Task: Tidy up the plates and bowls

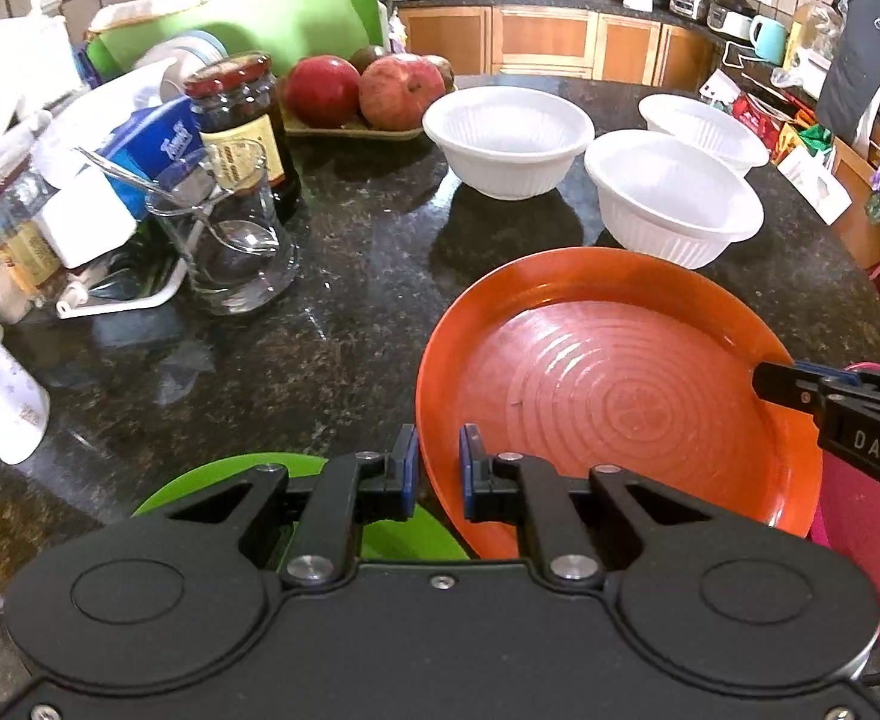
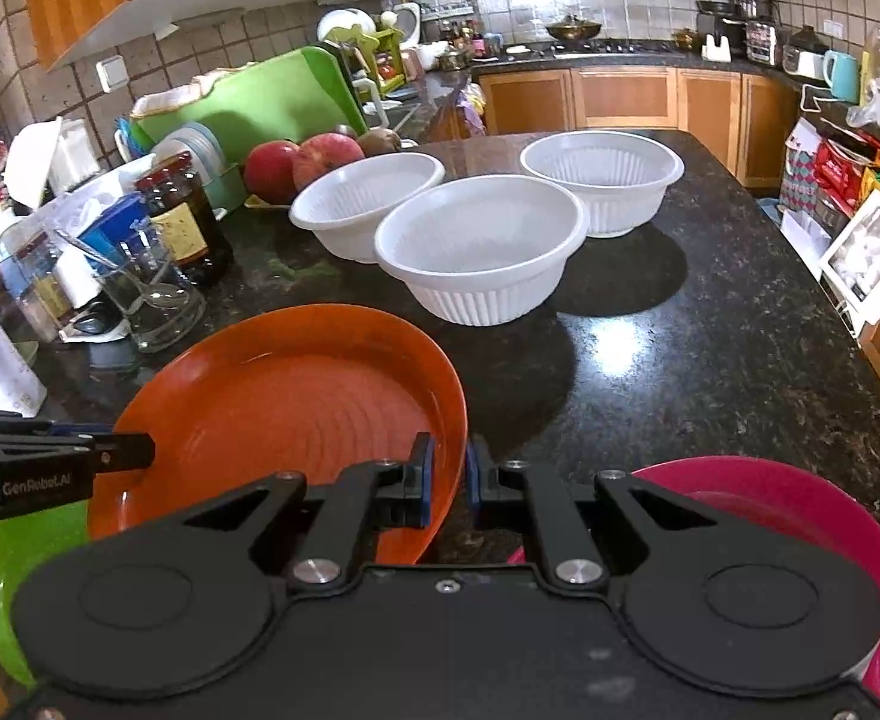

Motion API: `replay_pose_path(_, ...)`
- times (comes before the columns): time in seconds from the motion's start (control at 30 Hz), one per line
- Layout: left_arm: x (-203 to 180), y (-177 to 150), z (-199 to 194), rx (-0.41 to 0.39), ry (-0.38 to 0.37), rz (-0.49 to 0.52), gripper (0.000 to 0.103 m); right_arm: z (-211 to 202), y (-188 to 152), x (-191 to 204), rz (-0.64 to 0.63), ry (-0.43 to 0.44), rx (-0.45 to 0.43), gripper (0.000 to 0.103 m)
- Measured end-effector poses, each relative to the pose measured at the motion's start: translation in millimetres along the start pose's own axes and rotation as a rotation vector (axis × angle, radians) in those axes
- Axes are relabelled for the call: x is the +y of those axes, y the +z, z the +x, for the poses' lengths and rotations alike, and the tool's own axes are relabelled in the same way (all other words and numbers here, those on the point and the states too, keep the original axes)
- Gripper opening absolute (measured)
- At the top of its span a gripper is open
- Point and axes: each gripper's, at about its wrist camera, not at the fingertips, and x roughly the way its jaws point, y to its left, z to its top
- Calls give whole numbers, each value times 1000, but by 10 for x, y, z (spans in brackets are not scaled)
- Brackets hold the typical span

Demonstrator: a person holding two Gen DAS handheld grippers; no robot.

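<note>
An orange plate (image 1: 613, 396) is held up over the dark granite counter, with a gripper on each side of its rim. My left gripper (image 1: 438, 471) is shut on its left rim. My right gripper (image 2: 448, 480) is shut on its right rim (image 2: 451, 414); it also shows in the left wrist view (image 1: 766, 381). A green plate (image 1: 392, 531) lies below left, also seen in the right wrist view (image 2: 26, 546). A pink plate (image 2: 799, 516) lies below right. Three white ribbed bowls (image 2: 478, 246) (image 2: 368, 204) (image 2: 604, 174) stand further back.
At the left stand a glass mug with a spoon (image 1: 230, 240), a dark jar (image 1: 242, 120), boxes, a green cutting board (image 1: 272, 18) and a tray of apples (image 1: 368, 90). The counter's right edge (image 2: 829, 300) drops to bags and boxes.
</note>
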Motion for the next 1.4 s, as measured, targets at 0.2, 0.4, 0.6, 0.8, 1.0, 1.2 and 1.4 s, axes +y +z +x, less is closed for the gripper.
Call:
replay_pose_path(0.2,-47,-107,-174,-26,41,-32,18,-157,-32,3,-31,40,-19,13)
replay_pose_path(0.4,-74,-262,-371,-59,82,-80,18,-302,-77,37,-81,94,-43,13)
replay_pose_path(0.6,0,-444,-515,-71,126,-134,18,-376,-148,206,-127,138,-39,13)
replay_pose_path(0.8,219,-589,-635,-78,147,-148,18,-444,-270,517,-144,159,-40,13)
replay_pose_path(1.0,509,-729,-732,-91,187,-130,18,-384,-377,930,-149,164,-7,13)
replay_pose_path(1.2,813,-846,-763,-89,195,-115,18,-339,-481,1227,-148,158,17,13)
replay_pose_path(1.4,1011,-905,-707,-83,157,-88,18,-303,-558,1356,-122,109,21,13)
